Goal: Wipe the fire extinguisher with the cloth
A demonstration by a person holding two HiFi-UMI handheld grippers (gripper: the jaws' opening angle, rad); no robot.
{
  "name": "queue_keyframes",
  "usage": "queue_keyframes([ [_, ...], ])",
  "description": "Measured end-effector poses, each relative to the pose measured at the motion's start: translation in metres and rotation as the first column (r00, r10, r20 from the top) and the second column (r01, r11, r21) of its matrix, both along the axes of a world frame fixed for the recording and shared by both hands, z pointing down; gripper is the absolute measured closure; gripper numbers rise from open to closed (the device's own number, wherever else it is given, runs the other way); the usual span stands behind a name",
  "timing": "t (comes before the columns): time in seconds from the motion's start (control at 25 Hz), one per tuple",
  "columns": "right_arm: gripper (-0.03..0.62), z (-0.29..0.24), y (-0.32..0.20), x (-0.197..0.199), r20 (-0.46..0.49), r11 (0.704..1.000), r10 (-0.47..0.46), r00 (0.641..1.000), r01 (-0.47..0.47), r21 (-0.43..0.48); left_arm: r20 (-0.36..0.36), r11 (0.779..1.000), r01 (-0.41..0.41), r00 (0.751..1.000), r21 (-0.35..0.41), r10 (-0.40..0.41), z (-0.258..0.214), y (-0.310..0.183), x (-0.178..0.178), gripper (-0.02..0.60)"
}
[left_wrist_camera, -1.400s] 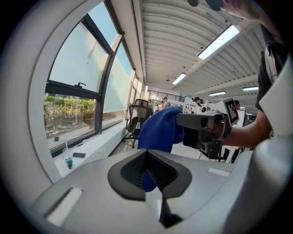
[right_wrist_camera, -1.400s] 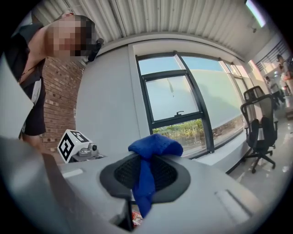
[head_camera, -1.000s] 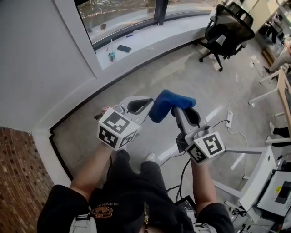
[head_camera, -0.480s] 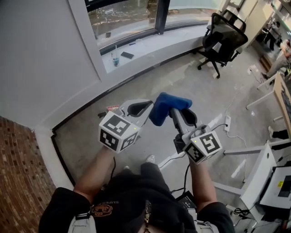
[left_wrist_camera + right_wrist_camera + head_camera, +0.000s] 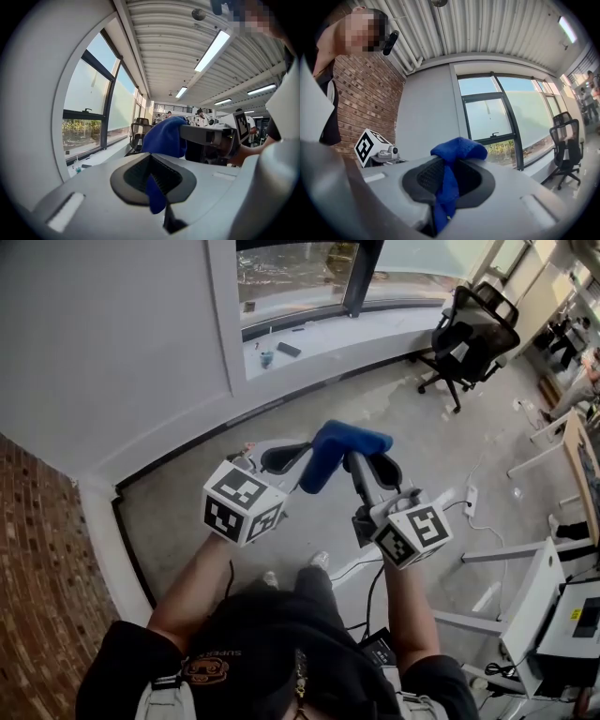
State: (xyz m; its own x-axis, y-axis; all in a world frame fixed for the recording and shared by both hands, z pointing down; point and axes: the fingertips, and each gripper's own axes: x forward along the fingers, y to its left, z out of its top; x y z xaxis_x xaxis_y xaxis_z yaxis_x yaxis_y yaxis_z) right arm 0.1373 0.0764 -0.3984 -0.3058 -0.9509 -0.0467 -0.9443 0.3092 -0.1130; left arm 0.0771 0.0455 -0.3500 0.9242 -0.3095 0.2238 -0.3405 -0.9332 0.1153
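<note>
A blue cloth (image 5: 342,448) hangs in the air between my two grippers, above the concrete floor. My left gripper (image 5: 298,456) is shut on one end of it; a strip of the cloth (image 5: 155,199) is pinched between its dark pads. My right gripper (image 5: 361,465) is shut on the other end, where the cloth (image 5: 457,149) bunches above the jaws and a fold runs down between the pads. In the left gripper view the right gripper (image 5: 206,137) shows just behind the cloth. The two grippers point toward each other at chest height. No fire extinguisher shows in any view.
A grey wall and a window with a white sill (image 5: 319,334) lie ahead; a cup (image 5: 267,359) stands on the sill. A black office chair (image 5: 473,329) is at the far right. A brick wall (image 5: 37,568) is at the left. Cables, a power strip (image 5: 441,498) and desk legs (image 5: 525,615) are at the right.
Both grippers have moved together with the cloth and risen a little. The wall, window and brick wall have shifted right and closer in the head view. Both grips are unchanged.
</note>
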Motion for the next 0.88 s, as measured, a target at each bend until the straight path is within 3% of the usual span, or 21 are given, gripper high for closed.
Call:
queue_keyframes([
  [0.4,0.542,-0.005,0.01,-0.047,-0.022,0.998,-0.056,0.998,0.056,-0.006,-0.049,0.999,0.044,0.998,-0.004,-0.044,-0.014,0.01,-0.043,0.575],
  [0.88,0.542,-0.006,0.006,-0.05,-0.033,0.997,-0.071,0.997,0.07,-0.011,-0.06,0.999,0.046,0.997,-0.011,-0.046,-0.014,0.007,-0.044,0.575],
])
